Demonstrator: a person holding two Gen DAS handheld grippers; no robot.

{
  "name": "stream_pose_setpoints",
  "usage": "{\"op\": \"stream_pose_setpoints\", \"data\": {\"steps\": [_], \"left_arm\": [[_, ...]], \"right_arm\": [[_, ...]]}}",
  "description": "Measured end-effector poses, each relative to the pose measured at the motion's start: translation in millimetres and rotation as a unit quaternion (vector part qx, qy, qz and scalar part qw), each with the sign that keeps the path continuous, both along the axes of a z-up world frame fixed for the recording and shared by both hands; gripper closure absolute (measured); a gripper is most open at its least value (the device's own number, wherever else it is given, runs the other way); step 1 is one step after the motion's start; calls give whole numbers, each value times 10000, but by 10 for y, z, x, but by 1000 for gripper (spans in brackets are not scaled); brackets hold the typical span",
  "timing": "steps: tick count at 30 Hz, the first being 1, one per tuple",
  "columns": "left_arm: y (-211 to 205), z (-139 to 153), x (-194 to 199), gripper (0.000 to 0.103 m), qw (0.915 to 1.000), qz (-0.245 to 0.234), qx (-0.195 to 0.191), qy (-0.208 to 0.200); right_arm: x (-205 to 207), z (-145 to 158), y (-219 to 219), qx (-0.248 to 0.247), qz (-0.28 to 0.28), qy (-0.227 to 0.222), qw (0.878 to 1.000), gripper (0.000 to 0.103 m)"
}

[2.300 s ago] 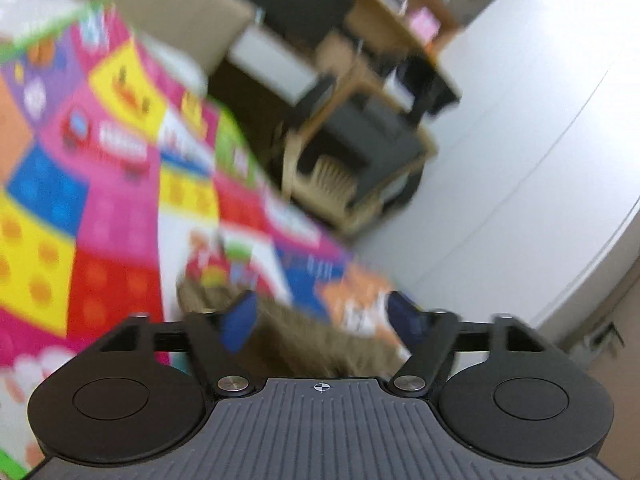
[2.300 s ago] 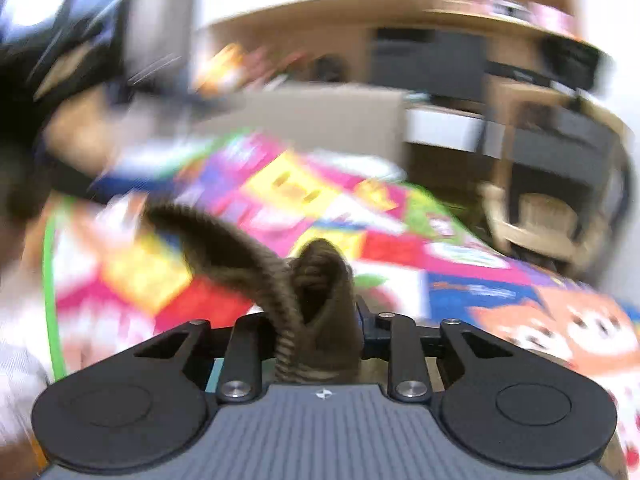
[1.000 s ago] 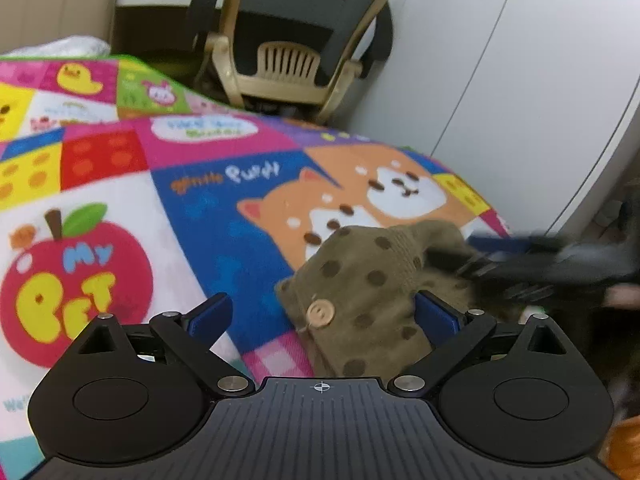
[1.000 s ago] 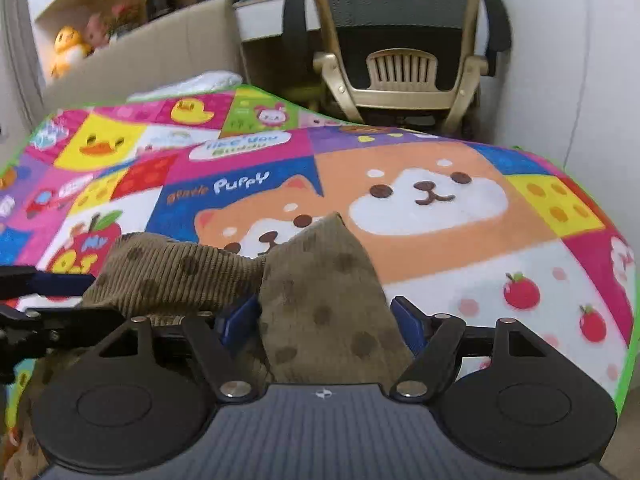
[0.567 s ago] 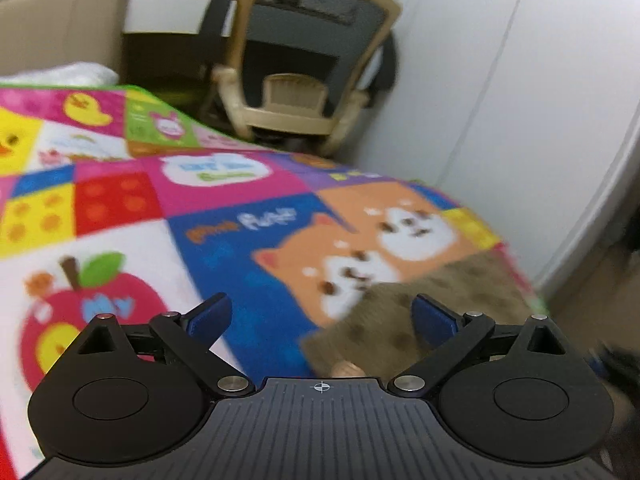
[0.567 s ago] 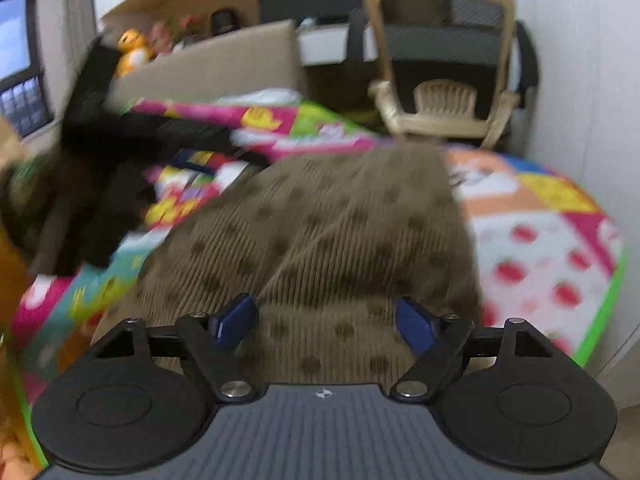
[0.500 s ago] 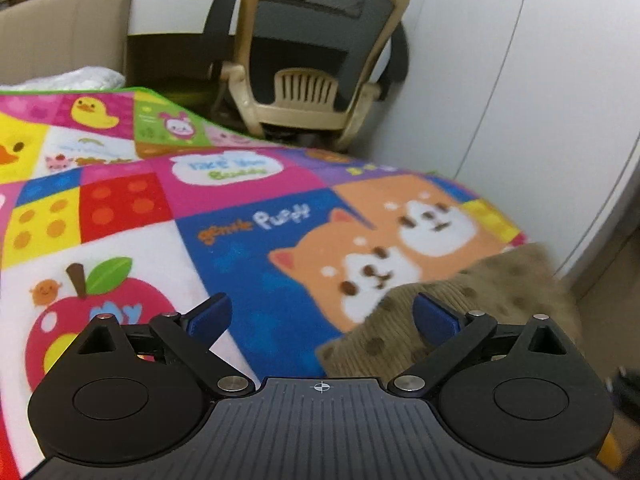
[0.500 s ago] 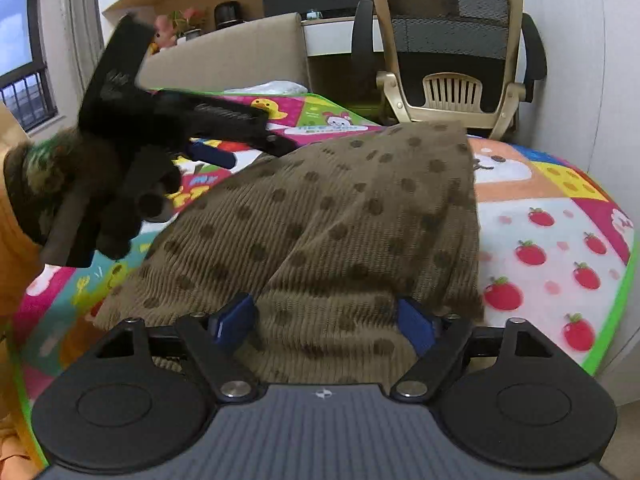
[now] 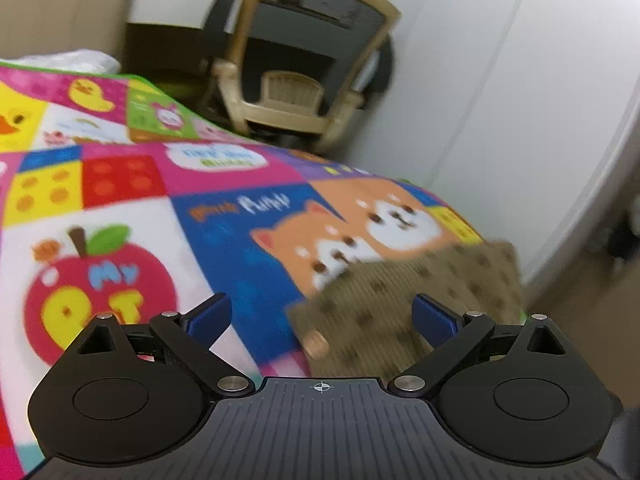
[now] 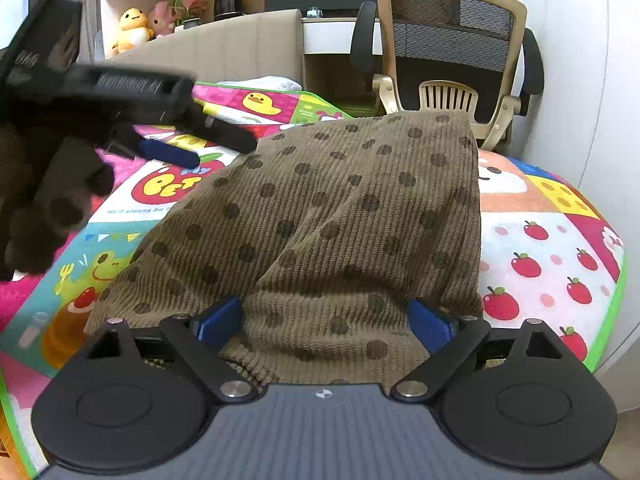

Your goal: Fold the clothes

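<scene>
A brown corduroy garment (image 10: 340,208) with dark dots lies spread on the colourful play mat (image 10: 540,248). Its near hem bunches between the blue pads of my right gripper (image 10: 324,320), whose jaws are opening and stand wide, not pinching the cloth. In the left wrist view the garment (image 9: 400,296) is blurred, with a tan button at its near corner. My left gripper (image 9: 320,312) is open above the mat (image 9: 120,200); the cloth lies just beyond its right finger. The left gripper (image 10: 200,146) also shows as a dark blur at the upper left of the right wrist view.
An office chair (image 10: 452,60) stands past the mat's far edge, beside a white wall (image 9: 500,100). A beige padded board (image 10: 240,52) runs along the back, with soft toys (image 10: 134,24) on a shelf behind. The mat's green edge drops off at the right.
The right gripper went from shut on a bunched garment to wide jaws, and drew back as the cloth spread out over the mat. In the left wrist view the garment slid right.
</scene>
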State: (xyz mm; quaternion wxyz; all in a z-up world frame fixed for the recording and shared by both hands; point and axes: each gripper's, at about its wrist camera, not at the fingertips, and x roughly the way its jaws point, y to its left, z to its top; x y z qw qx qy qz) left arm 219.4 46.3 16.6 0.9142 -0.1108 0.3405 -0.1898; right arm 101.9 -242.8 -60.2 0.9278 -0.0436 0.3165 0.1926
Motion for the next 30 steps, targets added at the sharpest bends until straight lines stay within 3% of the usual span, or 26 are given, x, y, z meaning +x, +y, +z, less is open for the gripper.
{"op": "stream_pose_setpoints", "data": {"steps": [5, 8, 10, 14, 16, 22, 26, 30], "left_arm": [[-141, -148, -95, 2, 9987, -152, 480, -55], [-128, -192, -43, 0, 9989, -105, 450, 17], [-141, -199, -44, 0, 9987, -121, 504, -13], [-130, -212, -30, 0, 9988, -128, 469, 12], [-114, -221, -33, 0, 9989, -127, 441, 22], [-57, -268, -33, 0, 9993, -142, 325, 78], [-44, -283, -33, 0, 9995, -151, 277, 73], [-36, -303, -17, 0, 9996, -153, 200, 103]], "right_arm": [[-47, 86, -43, 90, 71, -98, 9999, 7], [-145, 325, -118, 463, 462, -378, 9971, 0], [-170, 373, -66, 193, 639, -588, 9960, 0], [2, 69, 78, -317, 704, -130, 9969, 0], [-7, -30, 128, -342, 653, -153, 9972, 0], [28, 275, -24, -59, 1011, -331, 9943, 0], [228, 627, -321, 140, 631, -758, 9950, 0], [786, 706, -423, 167, -183, -838, 9962, 0]]}}
